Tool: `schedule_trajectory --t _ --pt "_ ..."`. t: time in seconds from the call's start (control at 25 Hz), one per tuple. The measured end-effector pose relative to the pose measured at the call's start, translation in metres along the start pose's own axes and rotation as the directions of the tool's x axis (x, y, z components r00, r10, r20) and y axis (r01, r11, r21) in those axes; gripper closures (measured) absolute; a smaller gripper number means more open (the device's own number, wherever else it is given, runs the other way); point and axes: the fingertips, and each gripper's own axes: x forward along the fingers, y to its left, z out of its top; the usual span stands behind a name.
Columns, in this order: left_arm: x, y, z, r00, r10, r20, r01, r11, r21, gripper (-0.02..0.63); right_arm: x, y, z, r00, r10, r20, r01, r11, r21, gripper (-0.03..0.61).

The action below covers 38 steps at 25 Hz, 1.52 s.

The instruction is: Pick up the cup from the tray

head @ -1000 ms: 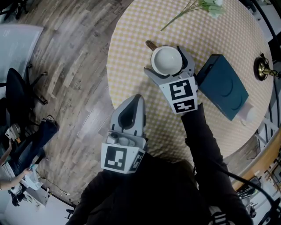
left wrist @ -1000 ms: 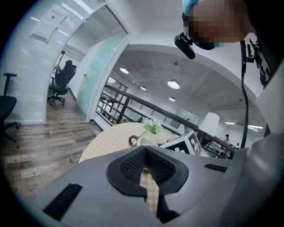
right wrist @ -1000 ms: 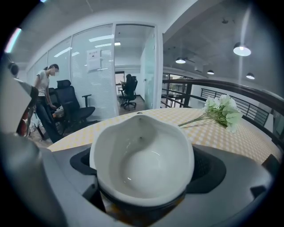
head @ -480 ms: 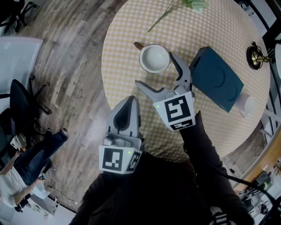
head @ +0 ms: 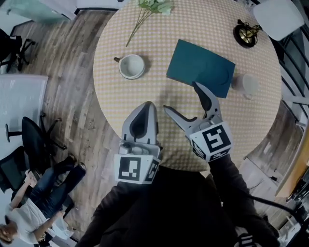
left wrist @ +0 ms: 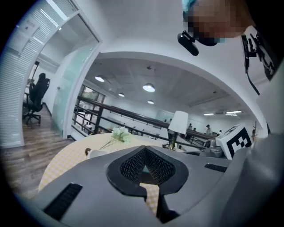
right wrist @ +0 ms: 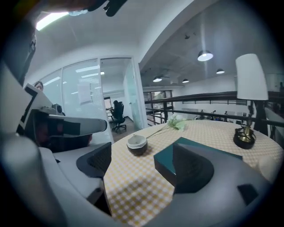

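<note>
One cup (head: 132, 66), white inside and dark outside, is seen upright on the round, yellow-checked tabletop (head: 159, 91). It is off the tray and near the tabletop's left edge. One teal tray (head: 200, 67) is laid flat to the cup's right, well apart from it, with bare cloth between the two. One flower sprig (head: 149, 9) is laid at the far edge beyond the cup. One lamp (head: 246, 34) is set at the far right, and one pale round thing (head: 248, 84), too blurred to name, is found just beside the tray's right corner.

The right hand-held gripper (head: 182, 96) is held over the near tabletop just before the tray, its jaws wide apart and closing, with only cloth seen between them. The left hand-held gripper (head: 147, 107) is held at the near edge with its jaws together on nothing. Two office chairs (head: 29, 140) are seen on the wooden floor (head: 72, 72) at the left.
</note>
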Motion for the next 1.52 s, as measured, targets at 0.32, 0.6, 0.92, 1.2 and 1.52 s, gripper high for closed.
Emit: schedule_trajectory --t 0.32,0.6,0.92,1.2,1.52 --pt "-0.004 -0.137 0.017 0.991 -0.133 0.024 0.13 0.987 0.093 0.607 -0.157 -0.05 0.005 0.961 -0.236 0.144 0.212 0.964 0.162 0.543" --pt "-0.002 -0.216 0.024 0.979 -0.201 0.042 0.188 0.961 0.204 0.607 -0.223 -0.072 0.021 0.911 -0.337 0.238 0.306 0.939 0.157 0.563" --pt "-0.004 -0.226 0.021 0.984 -0.176 0.039 0.162 0.956 0.243 0.609 -0.236 -0.072 0.022 0.908 -0.334 0.254 0.313 0.942 0.118 0.569" --pt "-0.004 -0.219 0.024 0.986 -0.163 0.036 0.149 0.958 0.244 0.608 -0.225 -0.068 0.034 0.915 -0.306 0.263 0.29 0.952 0.099 0.571" --pt "-0.002 -0.207 0.028 0.989 -0.147 0.033 0.135 0.962 0.236 0.607 -0.214 -0.065 0.042 0.918 -0.294 0.266 0.281 0.956 0.088 0.571"
